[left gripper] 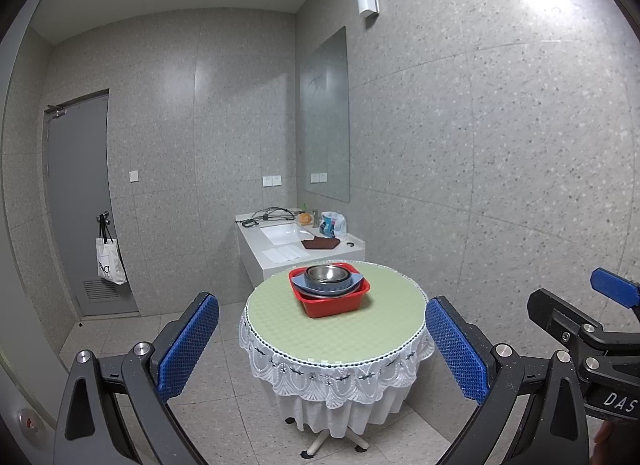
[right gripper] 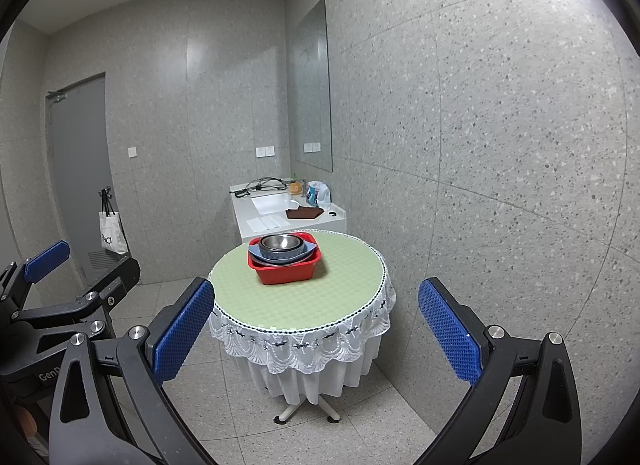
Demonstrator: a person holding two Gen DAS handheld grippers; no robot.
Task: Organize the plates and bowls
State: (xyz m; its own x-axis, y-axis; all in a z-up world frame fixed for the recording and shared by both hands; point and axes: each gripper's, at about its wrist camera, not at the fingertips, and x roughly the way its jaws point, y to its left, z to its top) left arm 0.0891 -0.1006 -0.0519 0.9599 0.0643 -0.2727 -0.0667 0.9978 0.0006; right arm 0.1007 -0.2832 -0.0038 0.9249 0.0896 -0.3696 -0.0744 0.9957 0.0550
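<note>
A red square basin [left gripper: 332,305] [right gripper: 289,271] stands on a round table [left gripper: 372,329] [right gripper: 320,297] with a green top and white lace skirt. Stacked in it are a steel bowl [left gripper: 326,273] [right gripper: 281,243], a blue-grey bowl under it, and a light blue plate [left gripper: 298,285] [right gripper: 254,252]. My left gripper [left gripper: 322,345] hangs open, well short of the table, with nothing between its blue pads. My right gripper [right gripper: 316,327] is open too, also back from the table and empty. The right gripper shows at the left wrist view's right edge [left gripper: 592,317].
Behind the table a white counter [left gripper: 276,255] [right gripper: 256,221] holds a sink, cables, a brown cloth [left gripper: 320,243] and a plastic bag. A grey door [left gripper: 76,201] with a hanging tote bag [left gripper: 109,261] is on the left. Speckled walls close in on the right.
</note>
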